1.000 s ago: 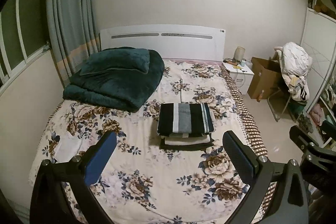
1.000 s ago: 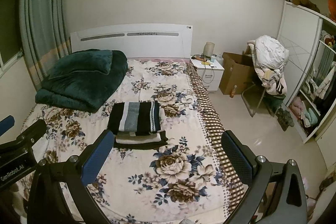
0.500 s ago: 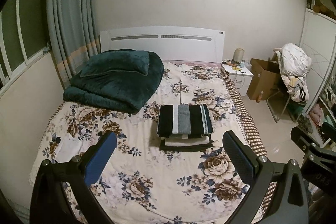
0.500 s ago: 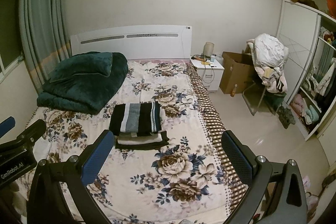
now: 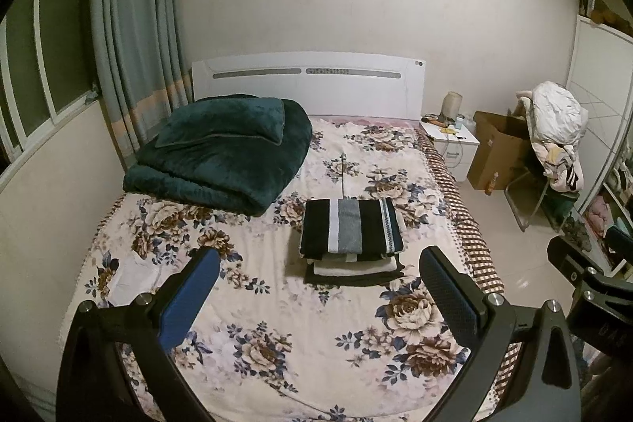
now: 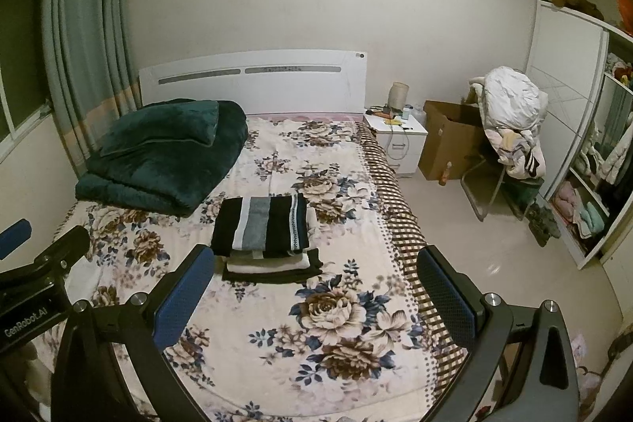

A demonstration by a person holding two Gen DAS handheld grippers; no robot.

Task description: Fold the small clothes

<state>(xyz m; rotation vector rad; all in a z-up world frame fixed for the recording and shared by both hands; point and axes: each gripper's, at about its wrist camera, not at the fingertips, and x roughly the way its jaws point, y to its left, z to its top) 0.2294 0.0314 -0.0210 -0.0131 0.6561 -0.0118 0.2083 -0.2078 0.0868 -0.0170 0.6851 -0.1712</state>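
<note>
A stack of folded clothes (image 5: 352, 238) (image 6: 267, 236) lies in the middle of the floral bedsheet (image 5: 277, 323) (image 6: 344, 311), a black, white and grey striped piece on top, white and dark pieces under it. My left gripper (image 5: 316, 283) is held well back from the bed's foot, open, nothing between its blue-padded fingers. My right gripper (image 6: 312, 281) is likewise open and empty, off to the right of the left one. Each gripper's body shows at the edge of the other's view.
A folded dark green blanket (image 5: 221, 161) with a pillow lies at the bed's head left. Curtains (image 5: 134, 26) and a wall run along the left. To the right stand a white nightstand (image 6: 399, 145), a cardboard box (image 6: 447, 145), a chair piled with laundry (image 6: 510, 121) and a wardrobe (image 6: 577, 145).
Both grippers have pulled back and risen slightly from the bed, so the folded stack sits a little lower and farther in view. Both stayed open.
</note>
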